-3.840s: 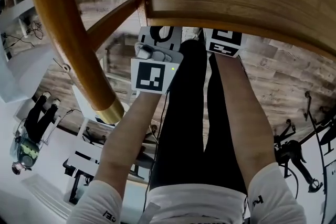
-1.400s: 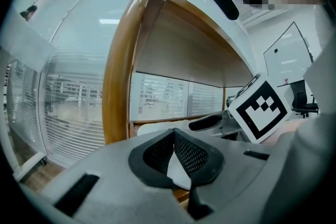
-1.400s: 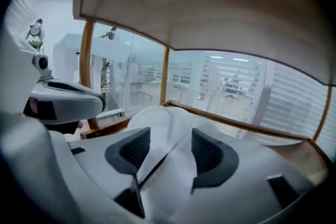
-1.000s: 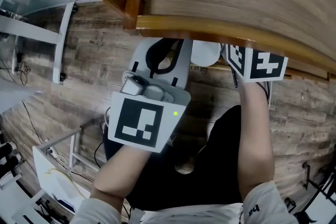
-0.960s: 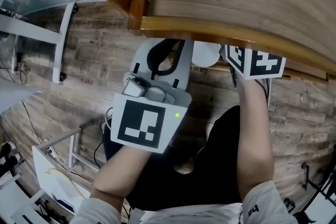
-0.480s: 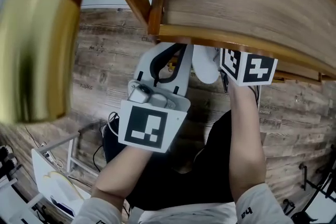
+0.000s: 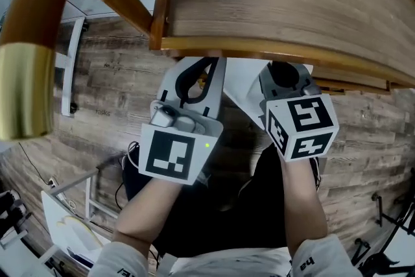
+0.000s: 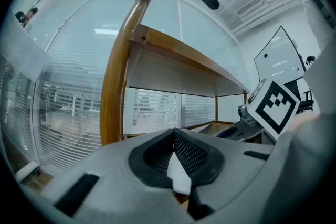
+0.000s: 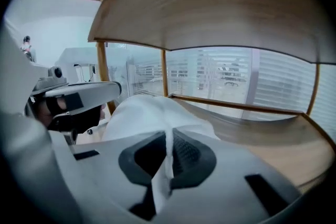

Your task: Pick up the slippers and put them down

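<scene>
Down at the bottom of the head view, two bare forearms reach forward, and each carries a gripper with its marker cube, left cube (image 7: 170, 156) and right cube (image 7: 301, 126). The left gripper (image 8: 174, 139) points level, its black pads pressed together on a thin white strip (image 8: 177, 173); what that strip belongs to I can't make out. The right gripper (image 9: 169, 140) tilts downward, and its jaws have just been closing: they now pinch the edge of a white slipper (image 9: 152, 113), fabric squeezed flat between the pads. That slipper bulges forward from the jaws, just beside the left gripper's body, and in the head view its white shows between the two grippers (image 7: 243, 91). Ahead of it runs a curved lower shelf board (image 9: 273, 144). Above both grippers hangs the broad wooden shelf (image 7: 279, 3), with a brass-capped wooden post (image 7: 29, 74) to the left. Beyond, a slatted window (image 9: 231, 76) closes the view.
</scene>
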Demonstrator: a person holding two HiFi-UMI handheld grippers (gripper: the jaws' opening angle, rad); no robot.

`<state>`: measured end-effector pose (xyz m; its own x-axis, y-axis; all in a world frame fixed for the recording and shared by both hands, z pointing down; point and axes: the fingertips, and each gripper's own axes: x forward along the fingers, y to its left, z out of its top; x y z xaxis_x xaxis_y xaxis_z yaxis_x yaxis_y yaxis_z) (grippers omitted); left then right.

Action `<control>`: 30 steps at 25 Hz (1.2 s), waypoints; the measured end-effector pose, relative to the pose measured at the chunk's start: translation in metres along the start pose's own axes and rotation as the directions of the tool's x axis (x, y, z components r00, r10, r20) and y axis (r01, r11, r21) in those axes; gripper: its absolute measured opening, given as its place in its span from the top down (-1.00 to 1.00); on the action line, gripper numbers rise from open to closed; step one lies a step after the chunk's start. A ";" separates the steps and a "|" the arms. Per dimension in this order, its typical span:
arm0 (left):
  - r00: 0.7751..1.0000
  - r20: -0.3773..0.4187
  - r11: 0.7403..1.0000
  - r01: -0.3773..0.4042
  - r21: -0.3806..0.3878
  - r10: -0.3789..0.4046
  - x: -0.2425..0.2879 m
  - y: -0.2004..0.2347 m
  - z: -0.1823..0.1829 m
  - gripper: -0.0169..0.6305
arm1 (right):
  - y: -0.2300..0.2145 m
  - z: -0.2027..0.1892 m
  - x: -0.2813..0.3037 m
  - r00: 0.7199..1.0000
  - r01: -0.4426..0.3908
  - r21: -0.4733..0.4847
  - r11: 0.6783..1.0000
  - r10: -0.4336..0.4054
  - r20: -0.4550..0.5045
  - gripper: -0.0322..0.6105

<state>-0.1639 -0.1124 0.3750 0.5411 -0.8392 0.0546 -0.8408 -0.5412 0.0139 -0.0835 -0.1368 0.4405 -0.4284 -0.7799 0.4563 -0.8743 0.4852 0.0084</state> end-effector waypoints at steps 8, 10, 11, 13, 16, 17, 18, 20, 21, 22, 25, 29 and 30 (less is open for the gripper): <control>0.998 0.002 0.998 0.065 -0.009 -0.065 0.010 -0.035 0.006 0.91 | -0.021 -0.004 -0.046 0.999 0.018 -0.005 1.000 -0.018 0.038 0.84; 0.996 0.006 0.996 0.089 0.000 -0.089 0.010 -0.048 0.010 0.91 | -0.030 -0.005 -0.057 0.998 0.036 -0.013 0.999 -0.035 0.046 0.84; 0.995 0.008 0.995 0.103 0.004 -0.103 0.010 -0.055 0.012 0.91 | -0.034 -0.004 -0.063 0.998 0.046 -0.020 0.999 -0.045 0.052 0.84; 0.991 0.018 0.991 0.132 0.007 -0.133 0.009 -0.069 0.020 0.91 | -0.041 -0.002 -0.076 0.996 0.063 -0.037 0.997 -0.061 0.065 0.84; 0.984 0.033 0.985 0.174 0.011 -0.174 0.009 -0.088 0.035 0.91 | -0.051 0.002 -0.098 0.993 0.088 -0.045 0.995 -0.084 0.085 0.84; 0.981 0.036 0.982 0.189 0.010 -0.189 0.010 -0.094 0.039 0.91 | -0.054 0.003 -0.106 0.992 0.098 -0.042 0.994 -0.095 0.086 0.84; 0.978 0.036 0.979 0.205 0.008 -0.205 0.011 -0.101 0.042 0.91 | -0.058 0.002 -0.114 0.991 0.109 -0.038 0.993 -0.105 0.085 0.84; 0.970 0.028 0.971 0.241 -0.001 -0.241 0.011 -0.116 0.043 0.91 | -0.068 -0.001 -0.131 0.988 0.130 -0.025 0.991 -0.128 0.081 0.84; 0.965 0.020 0.965 0.262 -0.005 -0.261 0.012 -0.125 0.042 0.91 | -0.073 -0.003 -0.140 0.987 0.143 -0.017 0.990 -0.141 0.080 0.84; 0.959 0.011 0.959 0.284 -0.008 -0.284 0.014 -0.134 0.040 0.91 | -0.079 -0.006 -0.149 0.985 0.157 -0.008 0.988 -0.156 0.079 0.84; 0.935 -0.005 0.935 0.355 -0.014 -0.356 0.021 -0.166 0.038 0.91 | -0.097 -0.013 -0.179 0.974 0.212 0.021 0.977 -0.213 0.081 0.84; 0.896 -0.001 0.896 0.443 -0.017 -0.443 0.034 -0.212 0.042 0.91 | -0.124 -0.026 -0.218 0.951 0.295 0.050 0.954 -0.298 0.081 0.84; 0.884 -0.001 0.884 0.467 -0.013 -0.467 0.038 -0.224 0.043 0.91 | -0.132 -0.030 -0.229 0.944 0.317 0.059 0.946 -0.322 0.079 0.84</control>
<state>0.0457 -0.0248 0.3306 0.8712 -0.4891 0.0425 -0.4908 -0.8698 0.0504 0.1363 -0.0105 0.3615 -0.1412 -0.9232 0.3574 -0.9770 0.1882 0.1002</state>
